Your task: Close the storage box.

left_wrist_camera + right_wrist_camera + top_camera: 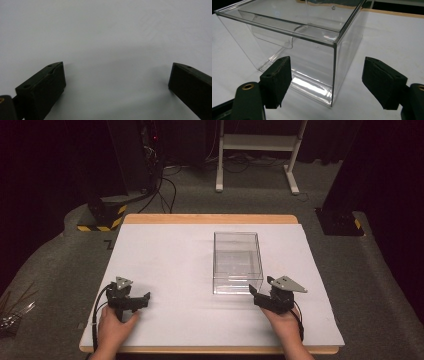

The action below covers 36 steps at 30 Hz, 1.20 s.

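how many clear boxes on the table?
1. The clear box stands right of centre on the white table, just ahead of the open right gripper; in the right gripper view its near corner sits between the jaws.

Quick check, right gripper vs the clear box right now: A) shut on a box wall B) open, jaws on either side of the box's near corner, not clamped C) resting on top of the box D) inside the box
B: in the right gripper view the right gripper has its jaws wide apart with the near corner of the clear box between them, not clamped; the high view shows it at the box's near right corner.
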Tool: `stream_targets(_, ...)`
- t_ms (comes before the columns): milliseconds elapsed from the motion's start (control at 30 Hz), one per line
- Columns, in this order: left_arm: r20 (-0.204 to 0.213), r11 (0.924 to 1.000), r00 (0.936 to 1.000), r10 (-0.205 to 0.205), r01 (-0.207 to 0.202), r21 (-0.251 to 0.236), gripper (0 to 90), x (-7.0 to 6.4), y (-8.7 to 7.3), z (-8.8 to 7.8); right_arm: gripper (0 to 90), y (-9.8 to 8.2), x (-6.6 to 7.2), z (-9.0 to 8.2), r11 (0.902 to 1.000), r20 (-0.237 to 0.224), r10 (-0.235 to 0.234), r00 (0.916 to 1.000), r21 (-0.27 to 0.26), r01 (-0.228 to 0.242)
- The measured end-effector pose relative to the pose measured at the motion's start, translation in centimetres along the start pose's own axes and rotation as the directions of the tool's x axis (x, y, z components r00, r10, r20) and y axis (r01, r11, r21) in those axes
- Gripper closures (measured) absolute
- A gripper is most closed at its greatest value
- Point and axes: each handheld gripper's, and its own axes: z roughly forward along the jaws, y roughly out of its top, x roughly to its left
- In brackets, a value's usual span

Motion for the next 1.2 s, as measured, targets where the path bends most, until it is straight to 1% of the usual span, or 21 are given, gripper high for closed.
stream_targets(167, -0.001, 1.0, 1.0, -0.001, 0.001, -0.001, 1.4, 0.0, 0.0, 0.0, 24.1, -0.5, 0.0, -1.1, 1.0, -0.006, -0.001, 1.0, -0.005, 0.001)
stream_targets(300, -0.001, 1.0, 1.0, -0.002, 0.002, -0.001, 1.4, 0.0, 0.0, 0.0, 24.1, -1.1, -0.5, -2.0, 1.0, 0.009, 0.001, 1.0, 0.002, -0.001)
stream_targets(367, 0.0, 1.0, 1.0, -0.002, 0.002, 0.0, 1.4, 0.0, 0.0, 0.0, 24.2, -1.6, -0.9, -2.4, 0.9999, 0.022, 0.004, 0.9998, 0.011, -0.004)
stream_targets(400, 0.0, 1.0, 1.0, -0.002, 0.002, 0.0, 1.4, 0.0, 0.0, 0.0, 24.2, -1.6, -0.9, -2.4, 0.9999, 0.022, 0.004, 0.9998, 0.011, -0.004)
stream_targets(433, 0.0, 1.0, 1.0, -0.002, 0.002, 0.0, 1.4, 0.0, 0.0, 0.0, 24.2, -1.9, -1.2, -2.6, 0.9999, 0.029, 0.008, 0.9996, 0.013, -0.008)
stream_targets(467, -0.001, 1.0, 1.0, -0.002, 0.002, -0.001, 1.4, 0.0, 0.0, 0.0, 24.3, -2.5, -2.2, -3.0, 0.9996, 0.053, 0.02, 0.9984, 0.017, -0.021)
stream_targets(500, -0.001, 1.0, 1.0, -0.002, 0.002, -0.001, 1.4, 0.0, 0.0, 0.0, 24.4, -2.7, -2.4, -3.1, 0.9996, 0.059, 0.021, 0.998, 0.02, -0.022)
stream_targets(567, 0.0, 1.0, 1.0, -0.002, 0.002, 0.0, 1.4, 0.0, 0.0, 0.0, 24.5, -3.2, -3.3, -3.4, 0.9988, 0.083, 0.033, 0.996, 0.033, -0.035)
stream_targets(733, 0.0, 1.0, 1.0, 0.0, 0.0, 0.0, 1.4, 0.0, 0.0, 0.0, 24.6, -4.4, -5.5, -3.9, 0.9958, 0.147, 0.056, 0.9876, 0.063, -0.066)
stream_targets(900, 0.0, 1.0, 1.0, 0.0, 0.0, 0.0, 1.4, 0.0, 0.0, 0.0, 24.7, -5.3, -6.9, -4.0, 0.9921, 0.204, 0.048, 0.9779, 0.104, -0.07)
stream_targets(933, -0.001, 1.0, 1.0, -0.002, 0.002, -0.001, 1.4, 0.0, 0.0, 0.0, 24.6, -5.5, -7.1, -3.9, 0.9913, 0.211, 0.044, 0.9765, 0.112, -0.069)
stream_targets(967, -0.001, 1.0, 1.0, -0.002, 0.002, -0.002, 1.4, 0.0, 0.0, 0.0, 24.6, -5.6, -7.2, -3.8, 0.9897, 0.212, 0.048, 0.9762, 0.122, -0.075)
stream_targets(1000, -0.001, 1.0, 1.0, -0.002, 0.002, -0.002, 1.4, 0.0, 0.0, 0.0, 24.9, -5.6, -7.2, -3.8, 0.9898, 0.213, 0.044, 0.9761, 0.123, -0.072)
stream_targets(1067, -0.001, 1.0, 1.0, -0.002, 0.002, -0.002, 1.4, 0.0, 0.0, 0.0, 25.1, -5.6, -6.9, -3.7, 0.9895, 0.214, 0.027, 0.9765, 0.133, -0.056)
stream_targets(1100, -0.001, 1.0, 1.0, -0.002, 0.002, -0.002, 1.4, 0.0, 0.0, 0.0, 25.1, -5.6, -6.9, -3.6, 0.9897, 0.21, 0.01, 0.9776, 0.137, -0.04)
stream_targets(1167, -0.001, 1.0, 1.0, -0.002, 0.002, -0.002, 1.4, 0.0, 0.0, 0.0, 26.6, -5.7, -6.6, -3.6, 0.9912, 0.217, -0.005, 0.9761, 0.13, -0.024)
stream_targets(1200, -0.001, 1.0, 1.0, -0.002, 0.002, -0.002, 1.4, 0.0, 0.0, 0.0, 26.6, -5.7, -6.6, -3.6, 0.991, 0.217, -0.004, 0.9761, 0.131, -0.025)
